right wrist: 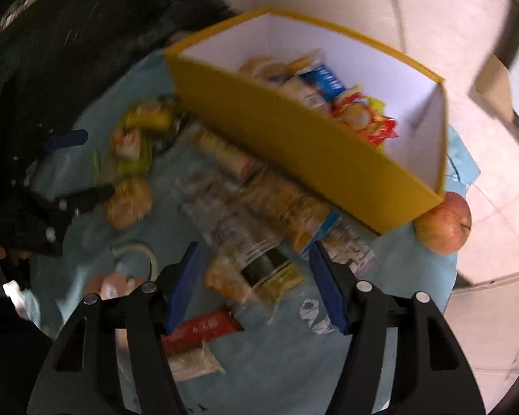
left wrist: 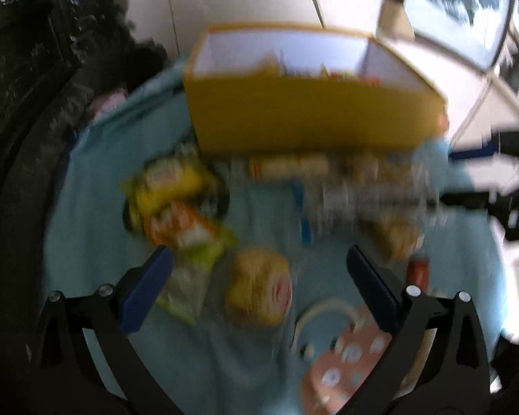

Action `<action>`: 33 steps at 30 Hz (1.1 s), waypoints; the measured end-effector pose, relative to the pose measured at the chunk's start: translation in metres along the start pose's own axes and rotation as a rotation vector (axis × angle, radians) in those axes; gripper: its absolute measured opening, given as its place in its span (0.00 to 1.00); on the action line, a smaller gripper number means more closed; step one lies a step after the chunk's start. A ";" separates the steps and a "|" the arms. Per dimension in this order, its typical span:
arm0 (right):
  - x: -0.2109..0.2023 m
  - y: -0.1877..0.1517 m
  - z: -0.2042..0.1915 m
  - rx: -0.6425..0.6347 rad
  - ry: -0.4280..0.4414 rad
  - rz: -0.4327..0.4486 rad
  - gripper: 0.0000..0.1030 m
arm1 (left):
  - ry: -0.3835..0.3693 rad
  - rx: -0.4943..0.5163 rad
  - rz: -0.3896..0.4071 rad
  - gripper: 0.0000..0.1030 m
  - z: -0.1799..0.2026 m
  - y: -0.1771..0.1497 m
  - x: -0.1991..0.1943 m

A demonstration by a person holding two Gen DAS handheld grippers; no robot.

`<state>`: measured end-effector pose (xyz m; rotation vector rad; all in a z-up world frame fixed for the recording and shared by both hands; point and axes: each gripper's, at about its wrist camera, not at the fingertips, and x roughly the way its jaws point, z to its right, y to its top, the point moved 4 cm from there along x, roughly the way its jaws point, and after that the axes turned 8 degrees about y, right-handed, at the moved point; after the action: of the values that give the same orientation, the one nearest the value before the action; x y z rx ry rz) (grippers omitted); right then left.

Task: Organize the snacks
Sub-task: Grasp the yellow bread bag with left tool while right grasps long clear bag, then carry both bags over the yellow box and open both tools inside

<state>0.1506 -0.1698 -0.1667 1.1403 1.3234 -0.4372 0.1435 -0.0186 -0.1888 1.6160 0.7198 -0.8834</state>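
Observation:
A yellow box (left wrist: pixel 311 117) with a white inside stands at the back of a round table under a light blue cloth (left wrist: pixel 97 207); it also shows in the right wrist view (right wrist: pixel 294 141) with several snack packets (right wrist: pixel 360 114) inside. Loose snacks lie in front of it. My left gripper (left wrist: pixel 259 266) is open and empty above a round wrapped bun (left wrist: pixel 259 287). My right gripper (right wrist: pixel 256 259) is open and empty above a clear packet with a dark label (right wrist: pixel 259 266). The left gripper also shows at the left of the right wrist view (right wrist: pixel 79 166). Both views are blurred.
A yellow and an orange-green packet (left wrist: pixel 176 207) lie at the left. A red bar (right wrist: pixel 204 328), a tape roll (right wrist: pixel 135 259) and a pink dotted item (left wrist: pixel 346 359) lie near the front. An apple (right wrist: pixel 444 223) sits at the table's right edge beside the box.

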 end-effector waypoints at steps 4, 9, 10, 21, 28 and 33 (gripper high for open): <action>0.016 0.005 -0.001 -0.018 -0.030 -0.029 0.63 | 0.065 0.124 -0.005 0.98 0.014 -0.026 0.024; 0.046 0.017 0.003 -0.024 -0.067 -0.072 0.63 | 0.086 0.139 -0.072 0.98 0.011 -0.035 0.055; 0.054 0.018 0.002 -0.021 -0.063 -0.084 0.63 | 0.092 0.141 -0.080 0.98 0.011 -0.037 0.059; 0.046 -0.008 -0.009 0.066 0.069 -0.079 0.32 | -0.104 0.143 0.020 0.50 0.020 -0.050 0.016; -0.002 -0.040 -0.001 0.223 0.117 0.035 0.32 | -0.155 0.038 0.110 0.50 0.001 -0.035 -0.027; -0.035 -0.043 -0.002 0.262 0.114 0.114 0.32 | -0.171 0.028 0.165 0.50 0.007 -0.021 -0.051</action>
<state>0.1055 -0.1982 -0.1516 1.4695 1.3180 -0.4772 0.0978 -0.0213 -0.1571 1.5776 0.4500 -0.9017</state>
